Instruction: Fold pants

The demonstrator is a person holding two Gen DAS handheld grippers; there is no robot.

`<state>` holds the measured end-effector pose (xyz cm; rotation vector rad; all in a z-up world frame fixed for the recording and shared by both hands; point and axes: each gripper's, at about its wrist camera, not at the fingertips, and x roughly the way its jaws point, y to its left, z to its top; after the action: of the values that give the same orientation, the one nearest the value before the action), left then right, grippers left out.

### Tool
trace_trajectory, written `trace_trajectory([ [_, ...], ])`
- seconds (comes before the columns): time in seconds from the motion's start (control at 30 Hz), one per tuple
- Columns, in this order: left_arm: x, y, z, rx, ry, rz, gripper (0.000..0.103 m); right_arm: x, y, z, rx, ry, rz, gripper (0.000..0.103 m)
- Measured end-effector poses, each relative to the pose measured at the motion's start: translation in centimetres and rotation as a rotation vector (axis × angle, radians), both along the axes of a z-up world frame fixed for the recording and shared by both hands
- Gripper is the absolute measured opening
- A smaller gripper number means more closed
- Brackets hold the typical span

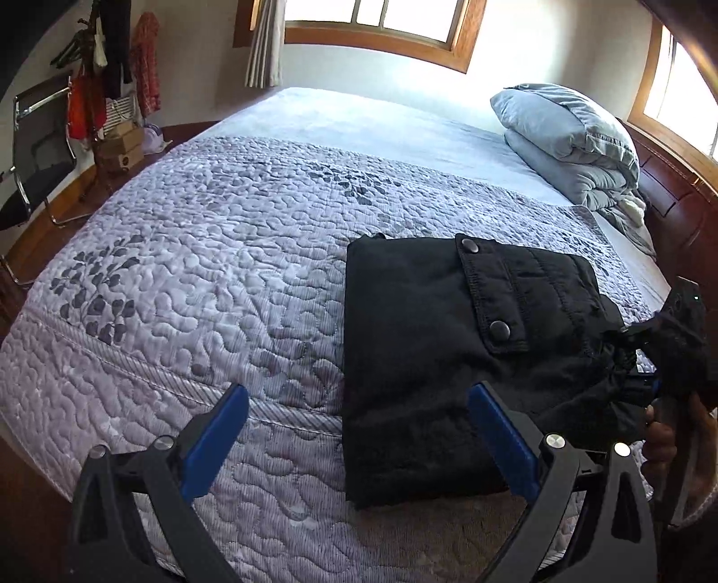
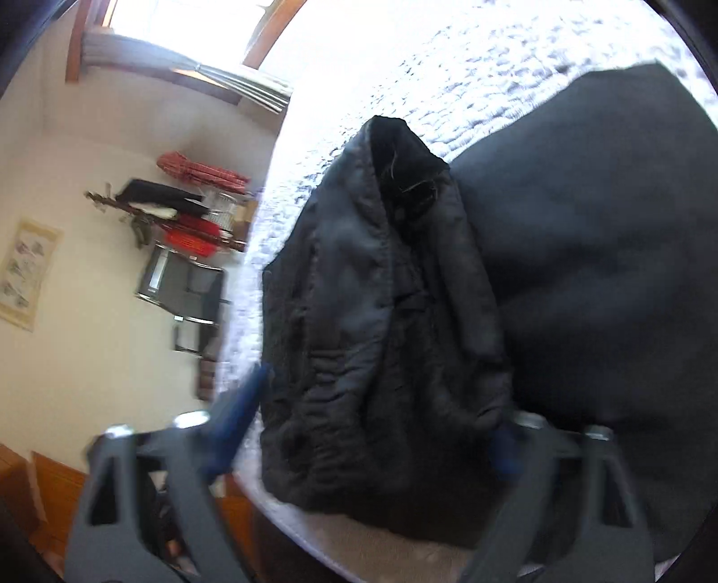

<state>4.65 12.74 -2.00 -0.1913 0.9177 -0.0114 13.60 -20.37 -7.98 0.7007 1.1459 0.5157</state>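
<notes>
While both hand-held grippers [image 1: 359, 444] [image 2: 372, 430] gape, folded pants [image 1: 448, 358] lie near the quilt [image 1: 202, 269] edge.

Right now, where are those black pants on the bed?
In the left wrist view the folded black pants lie on the quilted bedspread, toward its near right edge, with the stacked blue pillows beyond them.

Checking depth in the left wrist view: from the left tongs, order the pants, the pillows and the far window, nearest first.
1. Pants: folded on the quilt, just ahead of the open left tongs, to the right.
2. Pillows: stacked at the bed's far right.
3. Window: on the wall behind the bed.
</notes>
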Motion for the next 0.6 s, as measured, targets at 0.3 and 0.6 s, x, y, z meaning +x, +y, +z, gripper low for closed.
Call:
trace_trajectory([
  [0.3,-0.6,-0.3,1.7,0.008,-0.039,0.006,0.099,-0.9,1.3,1.9,-0.071,-0.118,0.055,0.031],
  [0.6,-0.8,-0.4,2.2,0.018,-0.051,0.014,0.099,-0.6,3.0,5.3,-0.046,-0.210,0.130,0.030],
])
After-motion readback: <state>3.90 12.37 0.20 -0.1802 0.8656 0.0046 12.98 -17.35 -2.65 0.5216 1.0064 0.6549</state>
